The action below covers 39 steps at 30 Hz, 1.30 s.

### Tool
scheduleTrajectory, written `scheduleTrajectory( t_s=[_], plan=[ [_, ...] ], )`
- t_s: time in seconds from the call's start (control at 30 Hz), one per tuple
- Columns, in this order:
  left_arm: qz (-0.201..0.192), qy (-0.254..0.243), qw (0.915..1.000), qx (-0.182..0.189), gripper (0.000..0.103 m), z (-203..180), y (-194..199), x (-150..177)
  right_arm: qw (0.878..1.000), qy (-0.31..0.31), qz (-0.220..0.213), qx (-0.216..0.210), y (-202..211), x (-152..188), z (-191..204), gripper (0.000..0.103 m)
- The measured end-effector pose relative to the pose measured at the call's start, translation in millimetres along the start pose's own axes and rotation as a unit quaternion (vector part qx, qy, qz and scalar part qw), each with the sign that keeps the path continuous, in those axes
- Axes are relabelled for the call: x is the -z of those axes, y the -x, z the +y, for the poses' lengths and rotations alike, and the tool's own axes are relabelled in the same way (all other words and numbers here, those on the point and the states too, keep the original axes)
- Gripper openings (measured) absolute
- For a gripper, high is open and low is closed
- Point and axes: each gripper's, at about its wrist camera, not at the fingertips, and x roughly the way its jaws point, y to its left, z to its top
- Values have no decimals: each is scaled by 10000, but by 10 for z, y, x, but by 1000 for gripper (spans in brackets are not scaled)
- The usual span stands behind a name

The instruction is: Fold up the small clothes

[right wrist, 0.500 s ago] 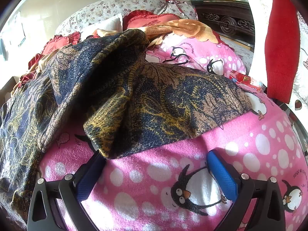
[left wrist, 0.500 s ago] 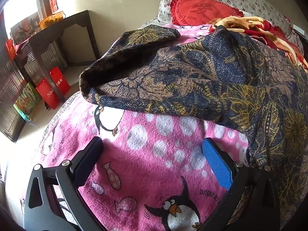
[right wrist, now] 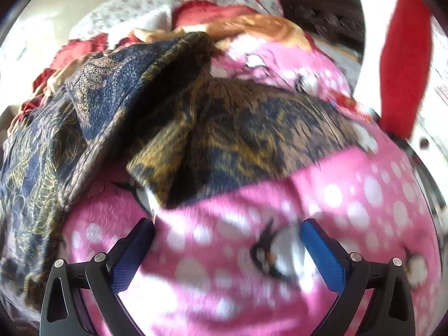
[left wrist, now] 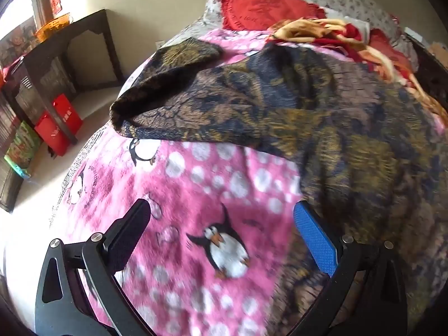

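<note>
The left gripper (left wrist: 221,232) has its two fingers spread wide apart. Nothing is between them, only the pink penguin blanket (left wrist: 196,224) below. The blue pad on its right finger (left wrist: 313,240) sits just beside the edge of the dark patterned garment (left wrist: 308,117), maybe touching it; the blur makes it hard to tell.

The right gripper (right wrist: 226,249) is wide open too, with nothing held. Its fingers hang over bare pink blanket (right wrist: 252,266). The garment (right wrist: 238,145) lies a little farther away, up ahead of the fingers, and a folded corner of it points down toward the left finger (right wrist: 131,254).

The garment is the thing to fold. It lies spread on the bed, blue and gold, crumpled and partly doubled over. It stretches long from left to right across the bed, with a sleeve-like end (left wrist: 168,84) sticking out on the far left in the left view. Far behind it are a red cushion (left wrist: 263,8) and more bedding.

The left gripper looks nearer to the cloth. It would need to go right; the right one would need to reach forward.
</note>
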Motion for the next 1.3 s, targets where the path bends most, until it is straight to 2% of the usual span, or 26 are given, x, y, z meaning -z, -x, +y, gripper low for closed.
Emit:
scheduleTrajectory(
  t_s=[0.1, 0.17, 0.23, 0.47, 0.57, 0.7, 0.8, 0.93, 1.0, 1.17, 1.3],
  plan=[
    [-73, -129, 9997, 194, 103, -109, 210, 60, 9994, -244, 234, 47, 212, 57, 27, 103],
    [-94, -194, 9991, 351, 103, -180, 328, 95, 9998, -189, 46, 49, 494, 106, 71, 103],
    [-136, -230, 9986, 457, 103, -227, 439, 135, 9995, 61, -308, 28, 878, 175, 167, 103],
    [-294, -466, 9963, 666, 103, -459, 650, 89, 9921, 1069, -662, -4, 2120, 334, 519, 103],
    [-351, -556, 9951, 741, 103, -525, 739, 89, 9892, 1244, -754, -202, 2476, 249, 610, 103],
    [-440, -690, 9936, 780, 103, -605, 800, 54, 9848, 1295, -904, -716, 2912, 198, 761, 103],
    [-521, -713, 9933, 743, 103, -635, 834, 18, 9821, 1057, -1092, -1112, 3000, 177, 938, 103],
    [-583, -710, 9930, 739, 103, -632, 850, -41, 9809, 612, -807, -1660, 2762, 101, 1289, 103],
    [-586, -717, 9930, 734, 103, -636, 840, -73, 9774, 660, -823, -1834, 2661, 59, 1558, 103],
    [-625, -656, 9934, 709, 103, -590, 791, -166, 9696, 1050, -1012, -1963, 2513, -46, 2256, 103],
    [-536, -521, 9950, 666, 103, -512, 678, -232, 9654, 1174, -636, -2240, 2237, -106, 2776, 103]
  ],
)
